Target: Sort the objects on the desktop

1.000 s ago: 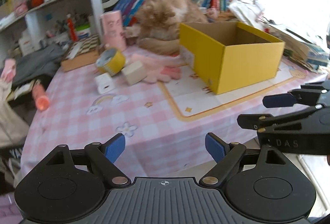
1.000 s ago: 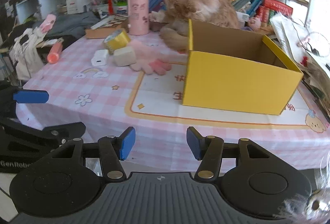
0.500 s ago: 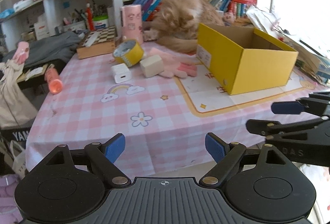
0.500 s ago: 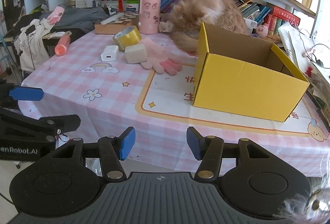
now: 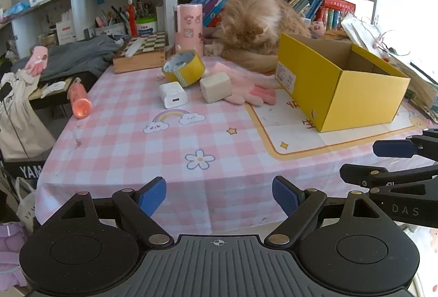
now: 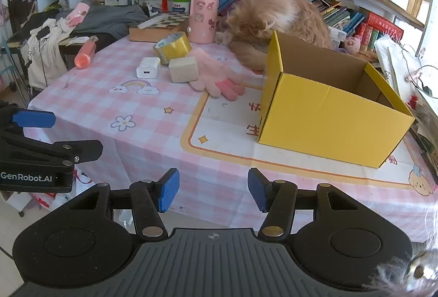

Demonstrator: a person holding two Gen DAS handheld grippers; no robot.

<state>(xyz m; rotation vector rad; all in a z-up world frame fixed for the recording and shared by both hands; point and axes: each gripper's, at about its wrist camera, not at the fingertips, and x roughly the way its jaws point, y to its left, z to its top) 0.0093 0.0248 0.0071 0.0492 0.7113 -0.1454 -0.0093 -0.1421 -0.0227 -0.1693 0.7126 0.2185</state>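
Both tongs are hanging released and empty off the counter (image 5: 123, 149) edge: left tongs (image 5: 219, 194), right tongs (image 6: 213, 193). Charger (image 5: 173, 98), block (image 5: 216, 86), tape roll (image 5: 184, 67) and pink glove (image 5: 246, 89) are clustering at 11 o'clock; yellow box (image 5: 356, 97) is sitting at 2 o'clock. Advice: approach the charger first and avoid the cat (image 5: 257, 20).

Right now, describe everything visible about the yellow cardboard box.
The open-topped yellow cardboard box is rectangular, with plain brown inner walls and no lid. A white label and a small round hole show on one end. It stands upright on the white mat with orange border; what is visible of its inside looks empty. The fluffy ginger cat lies right behind it.
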